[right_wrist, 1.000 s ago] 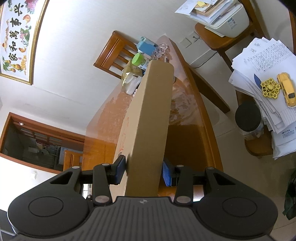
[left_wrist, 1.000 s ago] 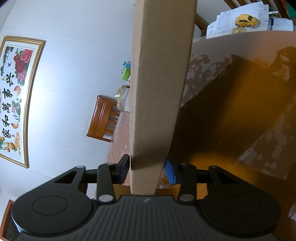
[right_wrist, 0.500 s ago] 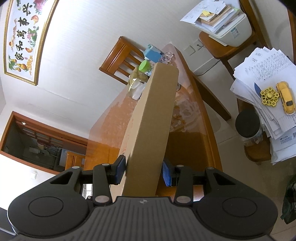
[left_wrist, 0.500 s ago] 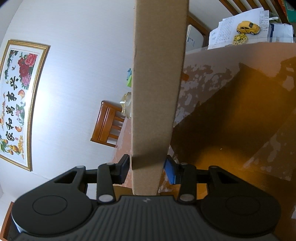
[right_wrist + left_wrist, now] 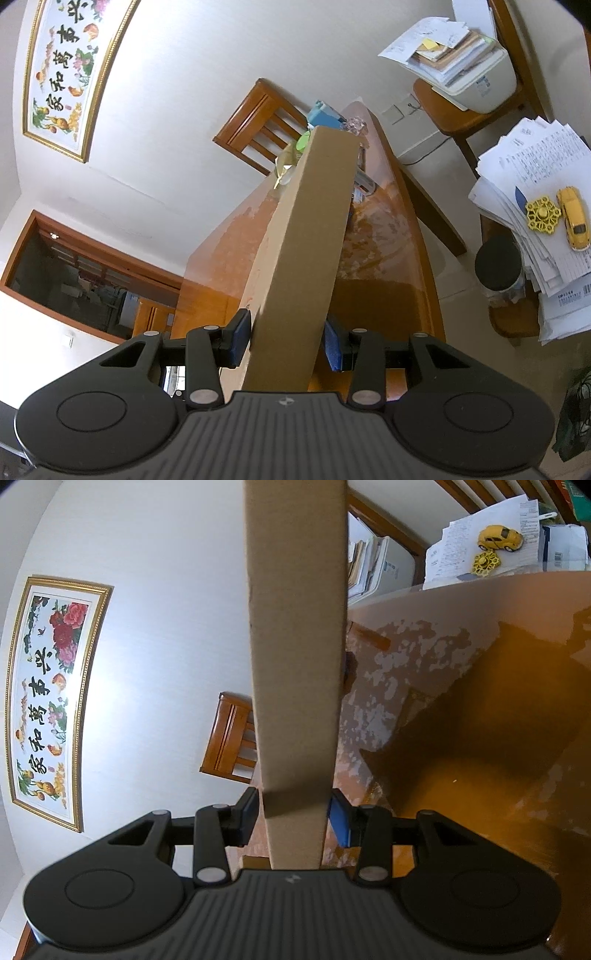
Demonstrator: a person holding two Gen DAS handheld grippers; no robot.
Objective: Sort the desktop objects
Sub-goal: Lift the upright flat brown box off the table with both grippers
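1. L gripper: blue pads sit either side of a cardboard box. Right pad looks to touch the box wall. Left pad shows a thin sliver of gap, so I read it as a pinch, but a light one.
2. R gripper: same story w/ the same cardboard box. It's pinched across the narrow face, both pads close against the sides.
3. Box position: it runs straight out from both claws along the fingers, long and slim. It's above the wooden table. Can't tell if its far end rests on the top or hangs free.
4. Handling, my guess: plain corrugated board, stiff across the faces, prob light unless it's packed. Contents not visible. Surface is matte, so the pads should bite OK. Walls can dent if I squeeze hard.
5. Where to hold: across the narrow face near the ends, one claw per end as now. Its length means it'll lever hard on a single grip.
6. Further out: bottles & small clutter sit at the table's far end by a chair. A paper stack w/ a yellow toy car is off to the side.
7. Can't judge from this whether the box is coming up or about to be set down.
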